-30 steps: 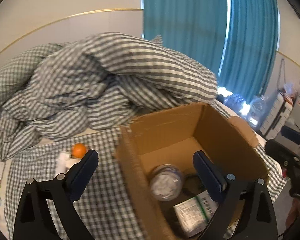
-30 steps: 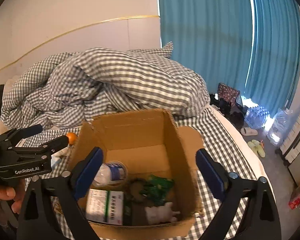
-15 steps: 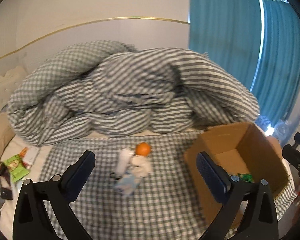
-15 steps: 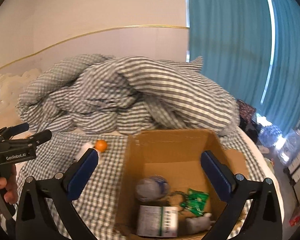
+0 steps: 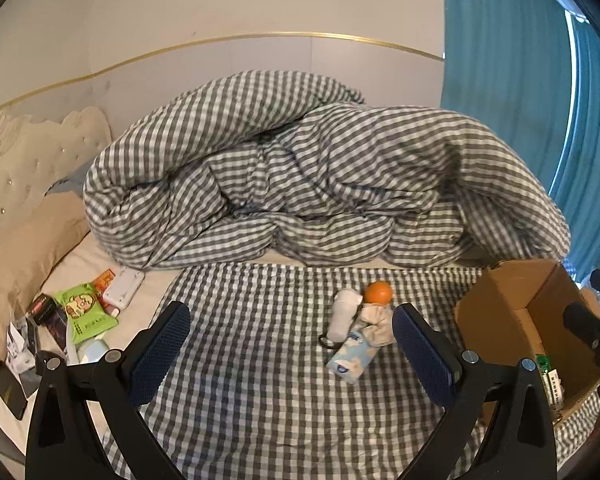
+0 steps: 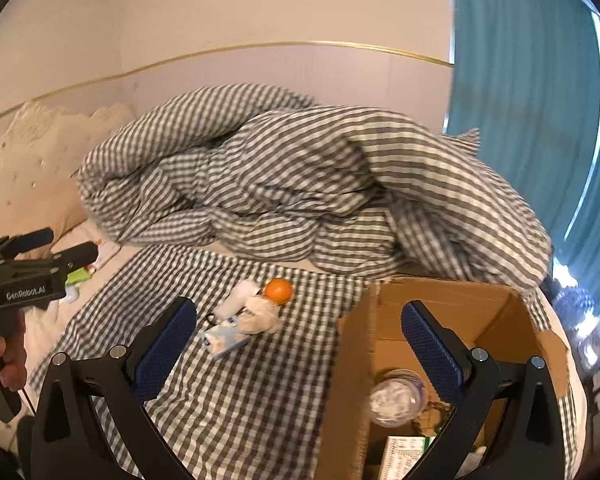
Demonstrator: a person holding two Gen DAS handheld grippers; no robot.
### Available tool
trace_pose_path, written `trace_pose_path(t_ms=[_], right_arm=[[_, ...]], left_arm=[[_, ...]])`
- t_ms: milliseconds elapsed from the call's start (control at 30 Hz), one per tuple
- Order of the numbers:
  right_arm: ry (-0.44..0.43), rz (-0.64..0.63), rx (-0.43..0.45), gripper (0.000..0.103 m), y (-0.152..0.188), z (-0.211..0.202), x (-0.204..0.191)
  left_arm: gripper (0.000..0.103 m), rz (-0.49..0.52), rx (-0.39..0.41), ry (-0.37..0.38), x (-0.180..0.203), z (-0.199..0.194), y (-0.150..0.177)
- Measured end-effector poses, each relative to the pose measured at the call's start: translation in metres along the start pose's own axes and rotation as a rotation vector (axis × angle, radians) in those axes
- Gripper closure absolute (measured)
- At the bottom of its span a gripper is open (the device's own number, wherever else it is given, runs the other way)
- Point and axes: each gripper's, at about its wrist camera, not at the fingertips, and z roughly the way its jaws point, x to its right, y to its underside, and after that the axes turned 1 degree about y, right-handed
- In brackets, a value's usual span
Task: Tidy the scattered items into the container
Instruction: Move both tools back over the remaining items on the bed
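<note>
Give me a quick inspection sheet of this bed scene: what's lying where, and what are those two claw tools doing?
Surface: bed with gingham sheet; rumpled gingham duvet heaped behind.
Job's things: orange, white tube, crumpled cloth and blue tissue pack clustered on the sheet; open cardboard box beside them already holds a clear plastic jar and a medicine box.
Clutter: green snack packet, white case and dark small items near the pillow.
Grippers: left gripper open, empty; right gripper open, empty.
Cables: nothing seen.
Surroundings: teal curtain, cream headboard.
</note>
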Motion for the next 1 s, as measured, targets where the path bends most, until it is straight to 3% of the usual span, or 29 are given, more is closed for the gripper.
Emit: trace_pose_path(t_ms=[567,1000], right_arm=[[-0.050,0.014,-0.087,0.000,-0.002,0.089,-0.017],[-0.038,0.047,-0.173,0.000,0.006,0.163,-0.016]], left_arm=[[0.000,0.021,-0.103,0.005,0.000,0.076,0.034],[0.000,0.045,-0.186,0.065,0.017,0.139,0.061]])
